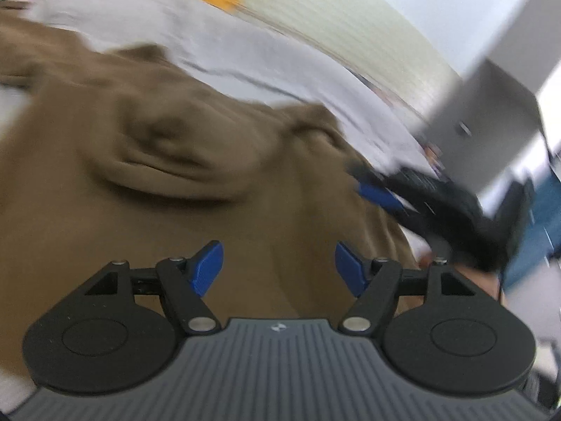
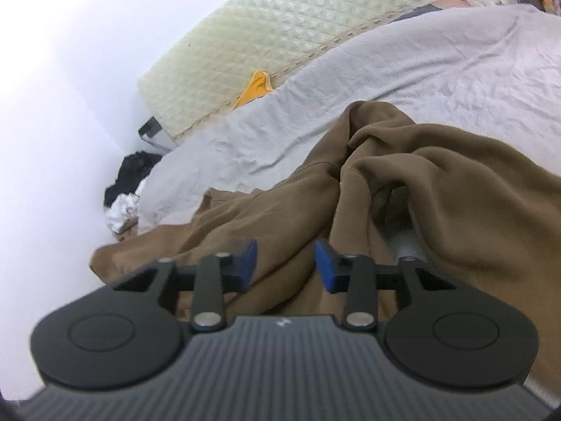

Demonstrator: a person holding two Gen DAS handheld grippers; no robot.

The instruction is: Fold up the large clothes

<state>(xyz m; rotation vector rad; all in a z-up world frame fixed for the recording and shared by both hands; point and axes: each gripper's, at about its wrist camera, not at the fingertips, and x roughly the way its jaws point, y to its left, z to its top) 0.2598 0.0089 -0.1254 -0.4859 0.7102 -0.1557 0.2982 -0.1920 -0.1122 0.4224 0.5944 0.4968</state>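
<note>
A large brown garment (image 1: 168, 161) lies crumpled on the grey bedsheet (image 1: 147, 24). My left gripper (image 1: 278, 266) hovers over its near part, open, with nothing between its blue pads. Blurred at the right of the left wrist view, my right gripper (image 1: 371, 189) is at the garment's right edge. In the right wrist view the brown garment (image 2: 438, 182) is bunched in folds under my right gripper (image 2: 285, 265). Its blue pads stand a narrow gap apart over a fold and do not press on the cloth.
A cream quilted mattress (image 2: 280, 31) leans behind the bedsheet (image 2: 403, 70), with a yellow cloth (image 2: 256, 87) tucked at its edge. Dark and white clothes (image 2: 126, 182) lie heaped by the white wall. A grey cabinet (image 1: 491, 112) stands at the right.
</note>
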